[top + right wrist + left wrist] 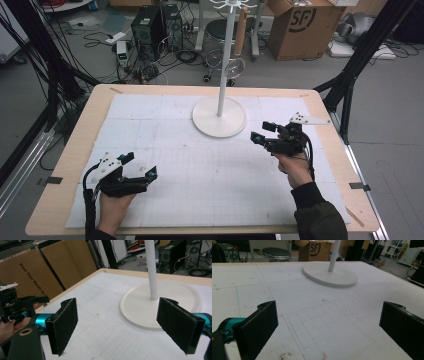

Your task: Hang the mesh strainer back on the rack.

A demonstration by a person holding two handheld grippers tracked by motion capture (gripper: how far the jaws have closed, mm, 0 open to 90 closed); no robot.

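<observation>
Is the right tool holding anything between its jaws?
No, the right tool is open, with bare white mat between its jaws.

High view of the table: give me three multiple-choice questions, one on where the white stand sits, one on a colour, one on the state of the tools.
1. Where on the table is the white stand?
A. far side, near the middle
B. near left corner
C. near right corner

2. What colour is the stand's round base?
A. black
B. white
C. red

3. How are the left tool and right tool?
A. both shut on something
B. one open, one shut
C. both open, holding nothing

Answers: 1 A, its pole rises beyond both hands; 2 B, it shows pale like the mat; 3 C, each gripper view shows the jaws wide apart with bare mat between.
</observation>
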